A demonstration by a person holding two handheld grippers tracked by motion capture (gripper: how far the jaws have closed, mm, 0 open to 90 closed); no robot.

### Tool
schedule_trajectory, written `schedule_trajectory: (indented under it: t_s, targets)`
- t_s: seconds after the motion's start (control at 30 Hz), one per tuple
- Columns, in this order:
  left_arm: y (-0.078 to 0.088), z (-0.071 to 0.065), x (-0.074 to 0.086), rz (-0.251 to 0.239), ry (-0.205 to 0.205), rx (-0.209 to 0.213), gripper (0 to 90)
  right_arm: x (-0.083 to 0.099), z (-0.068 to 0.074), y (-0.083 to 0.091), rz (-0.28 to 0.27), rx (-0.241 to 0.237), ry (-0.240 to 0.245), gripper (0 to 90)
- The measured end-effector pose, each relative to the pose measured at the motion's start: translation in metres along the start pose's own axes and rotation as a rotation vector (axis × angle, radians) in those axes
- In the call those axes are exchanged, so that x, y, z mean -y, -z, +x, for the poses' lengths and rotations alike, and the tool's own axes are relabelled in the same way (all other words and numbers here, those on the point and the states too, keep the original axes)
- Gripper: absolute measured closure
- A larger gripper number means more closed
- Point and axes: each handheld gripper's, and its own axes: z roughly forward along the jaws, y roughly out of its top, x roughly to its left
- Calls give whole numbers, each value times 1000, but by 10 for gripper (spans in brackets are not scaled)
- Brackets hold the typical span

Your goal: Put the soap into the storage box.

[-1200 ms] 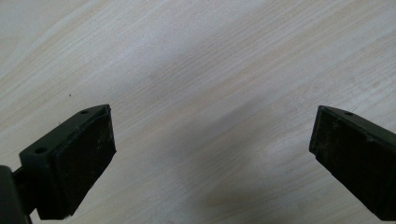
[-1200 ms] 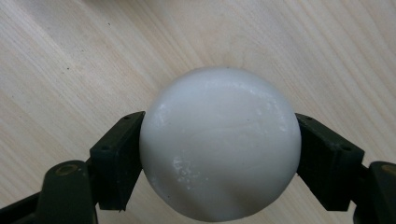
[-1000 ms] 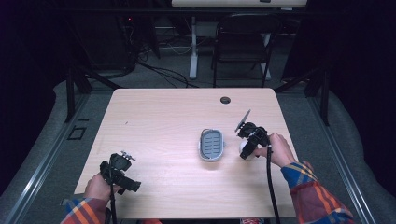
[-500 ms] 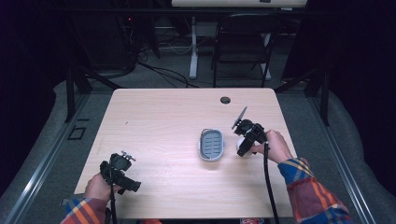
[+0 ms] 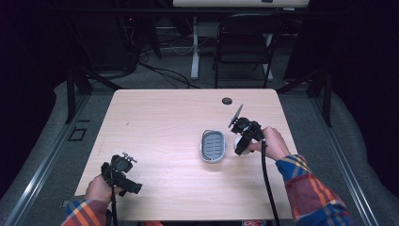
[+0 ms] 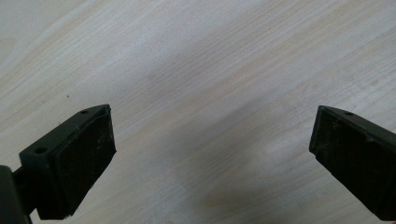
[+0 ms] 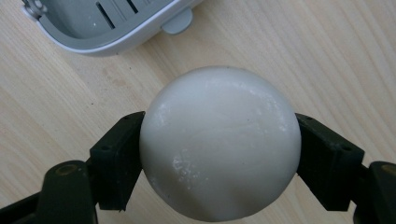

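A white rounded bar of soap (image 7: 219,140) sits squeezed between the two black jaws of my right gripper (image 7: 219,154), just above the wooden table (image 5: 164,122). In the high view the right gripper (image 5: 238,143) hangs close to the right side of a grey slotted soap dish (image 5: 214,146). The soap (image 5: 236,141) shows there as a small white patch. The dish's rim (image 7: 116,28) lies at the top left of the right gripper view, apart from the soap. My left gripper (image 5: 134,186) rests near the table's front left. Its jaws stand wide open over bare wood (image 6: 212,149).
A small dark grommet hole (image 5: 227,100) marks the table's far edge. A folding chair (image 5: 244,42) and desk legs stand behind the table in the dark. Cables trail from both grippers toward the front edge.
The right gripper with the soap has shifted slightly left, closer to the soap dish. The left hand has stayed where it was.
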Motion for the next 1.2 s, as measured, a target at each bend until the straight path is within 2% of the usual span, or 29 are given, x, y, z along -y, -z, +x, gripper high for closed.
schedule_trajectory:
  t_s: [0.13, 0.23, 0.27, 0.33, 0.67, 1.2]
  targets:
    - [0, 0, 0, -1, 0, 0, 0, -4, 0, 4, 7, 3, 12, 231]
    - [0, 0, 0, -1, 1, 0, 0, -9, 0, 8, -11, 7, 15, 231]
    - [0, 0, 0, -1, 1, 1, 0, -11, 0, 10, 2, 12, 28, 231]
    - [0, 0, 0, 0, 0, 1, 0, -14, 1, 12, -14, 5, 22, 231]
    - [0, 0, 0, -1, 0, 0, 0, -38, 9, 22, -16, 21, 74, 231]
    - [0, 0, 0, -1, -1, 2, 0, -68, 24, 14, -11, -2, 124, 231]
